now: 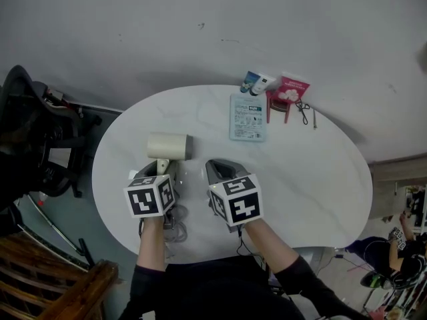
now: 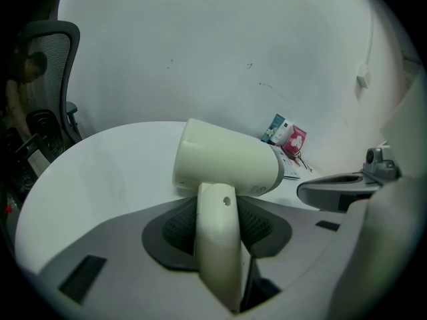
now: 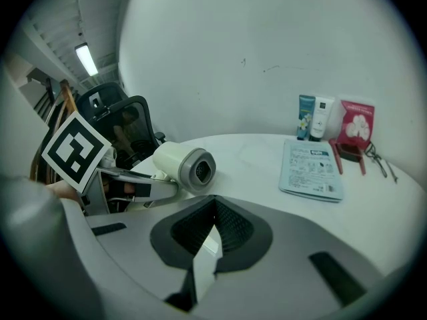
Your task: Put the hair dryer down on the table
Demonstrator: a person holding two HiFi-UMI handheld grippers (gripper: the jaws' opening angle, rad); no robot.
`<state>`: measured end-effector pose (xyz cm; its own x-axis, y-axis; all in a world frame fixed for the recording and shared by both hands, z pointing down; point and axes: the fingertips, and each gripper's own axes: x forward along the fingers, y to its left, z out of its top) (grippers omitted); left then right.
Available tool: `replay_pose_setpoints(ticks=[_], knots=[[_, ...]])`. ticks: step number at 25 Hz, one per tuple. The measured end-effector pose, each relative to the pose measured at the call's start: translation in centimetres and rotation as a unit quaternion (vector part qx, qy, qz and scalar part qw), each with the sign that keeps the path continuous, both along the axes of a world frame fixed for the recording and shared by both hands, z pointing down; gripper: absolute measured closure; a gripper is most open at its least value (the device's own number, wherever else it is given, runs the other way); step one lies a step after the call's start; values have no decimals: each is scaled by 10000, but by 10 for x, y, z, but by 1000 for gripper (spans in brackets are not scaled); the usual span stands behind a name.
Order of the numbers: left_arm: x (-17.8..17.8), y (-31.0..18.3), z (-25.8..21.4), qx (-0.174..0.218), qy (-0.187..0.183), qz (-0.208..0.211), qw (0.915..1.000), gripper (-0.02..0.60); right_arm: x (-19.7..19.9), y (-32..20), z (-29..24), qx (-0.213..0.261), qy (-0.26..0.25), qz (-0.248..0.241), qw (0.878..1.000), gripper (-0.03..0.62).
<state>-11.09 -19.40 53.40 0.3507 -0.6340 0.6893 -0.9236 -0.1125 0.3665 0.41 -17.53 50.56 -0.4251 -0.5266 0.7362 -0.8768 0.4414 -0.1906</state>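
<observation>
Left gripper (image 1: 162,172) clamped on hair dryer (image 1: 169,146) handle; barrel low over white table (image 1: 313,179), contact unclear. Right gripper (image 1: 220,169) fingers together, empty. Blue packet (image 1: 247,118), tubes (image 1: 252,83), pink pouch (image 1: 291,89) at far edge.

Left claw (image 1: 159,172) clamps the hair dryer (image 1: 169,146) handle; right claw (image 1: 219,169) closed, empty.

Your left gripper (image 1: 159,171) has the handle of the hair dryer (image 1: 170,146) between its jaws, over the white table (image 1: 300,179). Your right gripper (image 1: 219,170) is just beside it.
</observation>
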Motion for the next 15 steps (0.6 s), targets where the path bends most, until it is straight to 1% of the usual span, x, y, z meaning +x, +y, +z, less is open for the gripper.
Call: replay_pose_setpoints(ticks=[15], knots=[[-4,0,6,-156,-171,-87,9997,417,-5,-5,5,-79,68,-122,9999,592]])
